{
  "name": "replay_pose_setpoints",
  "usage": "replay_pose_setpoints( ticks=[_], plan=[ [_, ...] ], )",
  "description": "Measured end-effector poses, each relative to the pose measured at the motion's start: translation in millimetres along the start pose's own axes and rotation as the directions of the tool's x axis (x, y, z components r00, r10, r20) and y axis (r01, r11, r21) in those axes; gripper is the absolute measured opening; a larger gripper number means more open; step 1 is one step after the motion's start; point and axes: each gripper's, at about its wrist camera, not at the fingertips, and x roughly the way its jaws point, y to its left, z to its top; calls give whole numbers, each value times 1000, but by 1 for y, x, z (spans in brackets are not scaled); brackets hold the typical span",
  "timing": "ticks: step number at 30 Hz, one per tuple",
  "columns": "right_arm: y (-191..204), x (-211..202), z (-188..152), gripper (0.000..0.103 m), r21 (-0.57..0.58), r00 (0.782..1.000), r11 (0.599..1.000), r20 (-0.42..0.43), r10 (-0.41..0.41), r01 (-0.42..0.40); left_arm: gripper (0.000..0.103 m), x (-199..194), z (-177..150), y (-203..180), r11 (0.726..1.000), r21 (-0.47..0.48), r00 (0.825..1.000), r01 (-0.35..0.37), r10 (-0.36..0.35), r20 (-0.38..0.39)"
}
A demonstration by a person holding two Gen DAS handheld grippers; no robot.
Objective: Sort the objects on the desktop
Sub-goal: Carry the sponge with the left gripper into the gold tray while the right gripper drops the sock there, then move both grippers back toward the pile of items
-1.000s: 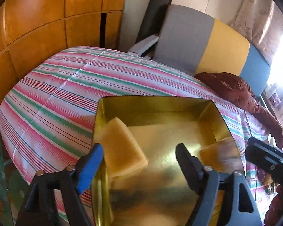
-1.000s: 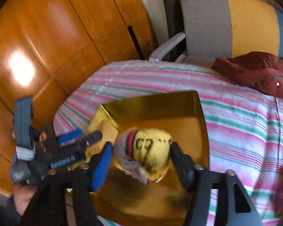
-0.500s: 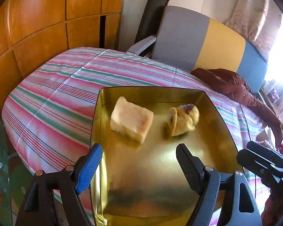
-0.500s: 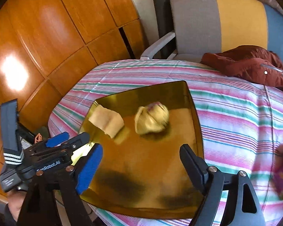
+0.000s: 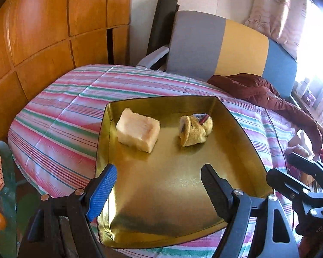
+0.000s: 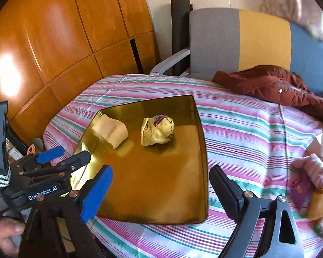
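A gold metal tray [image 5: 174, 193] [image 6: 152, 193] lies on the striped tablecloth. In it lie a pale yellow sponge block [image 5: 138, 132] [image 6: 110, 130] at the left and a yellow knitted toy [image 5: 194, 130] [image 6: 157, 131] beside it, apart. My left gripper [image 5: 159, 190] is open and empty over the tray's near part. My right gripper [image 6: 161, 190] is open and empty, back from the toy over the tray's near edge. The left gripper also shows in the right wrist view [image 6: 60, 157], and the right gripper shows in the left wrist view [image 5: 295, 172].
A striped cloth [image 6: 247, 133] covers the round table. A maroon jacket [image 6: 275, 86] lies at the far right by a grey, yellow and blue chair [image 6: 247, 40]. Small pink and yellow items [image 6: 312, 185] lie at the right edge. Wooden panels [image 5: 43, 32] stand left.
The right gripper opened and let the yellow toy drop into the tray, then drew back. The left gripper drew back from the sponge, which now lies flat in the tray.
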Motion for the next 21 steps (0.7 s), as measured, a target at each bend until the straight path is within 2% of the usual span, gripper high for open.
replay_pose_setpoints(
  ticks=[8, 21],
  plan=[
    [-19, -15, -16, 91, 13, 998, 999, 28, -49, 49, 82, -9, -4, -22, 998, 51, 999, 35, -36, 19],
    [-104, -39, -50, 89, 210, 986, 964, -4, -168, 165, 82, -8, -7, -58, 987, 86, 990, 139, -140, -5]
  ],
)
